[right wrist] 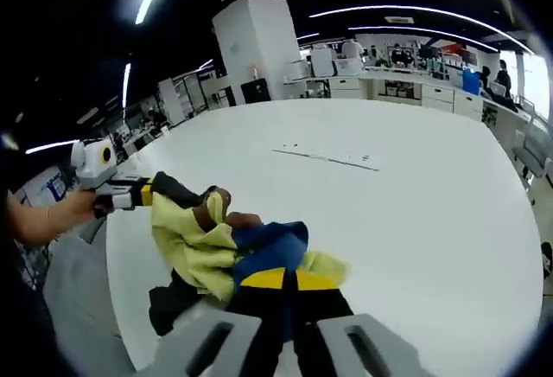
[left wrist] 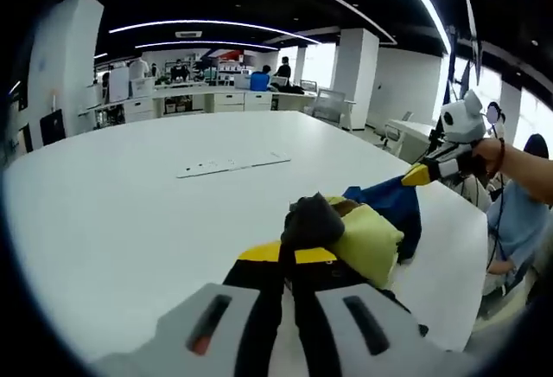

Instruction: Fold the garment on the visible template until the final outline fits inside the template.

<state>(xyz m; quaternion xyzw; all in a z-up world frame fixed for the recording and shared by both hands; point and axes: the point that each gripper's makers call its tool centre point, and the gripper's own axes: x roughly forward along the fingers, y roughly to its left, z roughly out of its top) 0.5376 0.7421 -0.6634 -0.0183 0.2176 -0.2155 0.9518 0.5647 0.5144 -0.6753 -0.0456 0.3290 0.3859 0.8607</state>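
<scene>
- Left gripper [left wrist: 296, 240], nearest in the left gripper view: jaws pressed together on a dark fold of the garment [left wrist: 371, 230], with yellow fabric bunched just to its right.
- Right gripper [right wrist: 281, 275] in the right gripper view: jaws clamped on the garment's blue part [right wrist: 263, 247].
- Garment is a yellow, blue and dark bundle held up between the two grippers, near the edge of the white table [left wrist: 130, 213] (whether its lower folds touch the surface, cannot tell).
- Template [right wrist: 328, 156]: thin flat strip lying on the table, well apart from the garment.
- Person's hand [right wrist: 73, 208] holds the left gripper's handle.
</scene>
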